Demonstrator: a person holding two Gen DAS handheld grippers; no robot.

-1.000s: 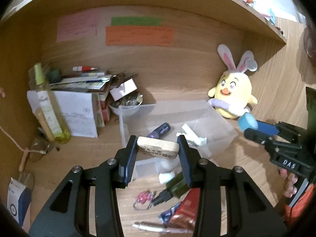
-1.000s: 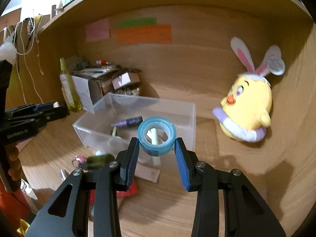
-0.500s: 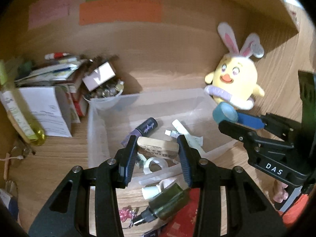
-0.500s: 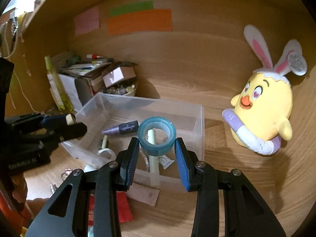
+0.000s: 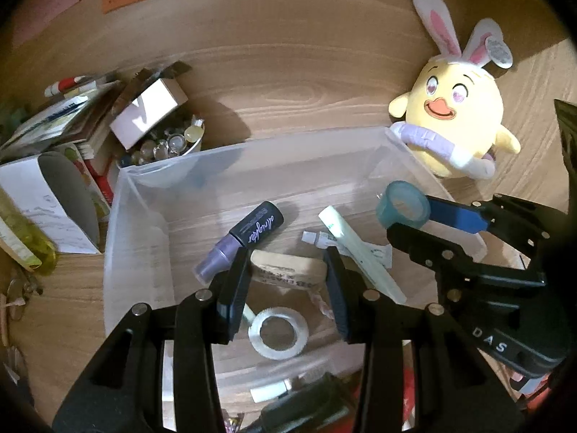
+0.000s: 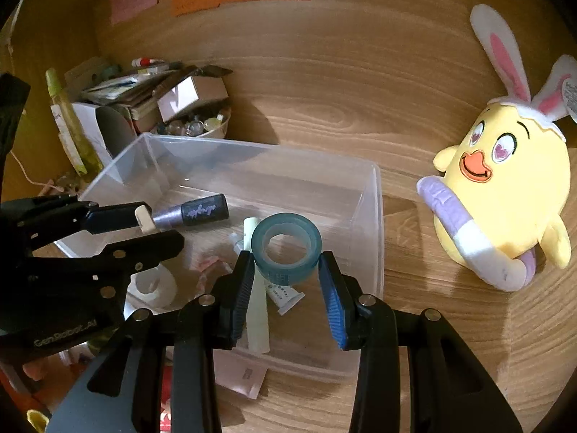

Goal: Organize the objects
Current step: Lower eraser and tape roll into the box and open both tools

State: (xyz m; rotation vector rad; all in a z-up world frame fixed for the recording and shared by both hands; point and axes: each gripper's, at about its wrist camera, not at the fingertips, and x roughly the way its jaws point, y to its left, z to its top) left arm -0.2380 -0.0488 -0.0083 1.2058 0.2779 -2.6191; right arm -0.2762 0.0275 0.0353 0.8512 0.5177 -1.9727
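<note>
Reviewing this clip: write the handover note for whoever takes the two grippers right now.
Left gripper: shut on the eraser, above the clear bin.
Right gripper: shut on the teal tape roll, also over the bin.
Already in the bin: purple tube, pale stick, white tape roll, small tube.
Left: release both items into the bin, then collect the clutter in front of it; those items are hard to identify.

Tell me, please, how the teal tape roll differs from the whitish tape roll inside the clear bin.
The teal tape roll is tinted blue-green; the whitish tape roll is pale and translucent. The teal roll is clamped in the right gripper, above the clear bin; the whitish roll lies loose on the bin's floor. The teal roll is tilted; the whitish one lies flat. Both are rings with an open core.
</note>
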